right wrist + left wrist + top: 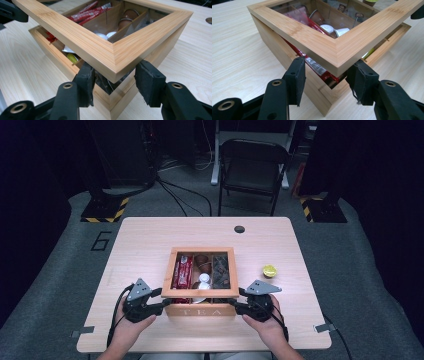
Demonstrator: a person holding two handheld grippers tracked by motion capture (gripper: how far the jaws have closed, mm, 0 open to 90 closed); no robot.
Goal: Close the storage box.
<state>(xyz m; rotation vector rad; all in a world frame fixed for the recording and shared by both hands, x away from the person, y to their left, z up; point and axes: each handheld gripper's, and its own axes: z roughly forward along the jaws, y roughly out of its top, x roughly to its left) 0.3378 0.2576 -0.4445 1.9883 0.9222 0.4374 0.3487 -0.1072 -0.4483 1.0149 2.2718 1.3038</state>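
Note:
A bamboo tea box (202, 311) marked TEA stands at the table's near middle. Its glass-paned lid (200, 293) is raised at the front, leaving a gap above the base (277, 50). My left gripper (161, 298) is open, its jaws straddling the lid's front left corner (337, 47). The right gripper (239, 299) is open around the front right corner (110, 52). In both gripper views the pads sit just under the lid's edge. Inside lie red packets (182, 271), a white capsule (204, 278), a brown capsule (201, 261) and dark sachets (220, 270).
A yellow-green capsule (270, 270) sits on the table right of the box. A cable hole (239, 229) marks the far edge. A black folding chair (252, 167) stands beyond the table. Bare tabletop (140, 245) lies on the left side.

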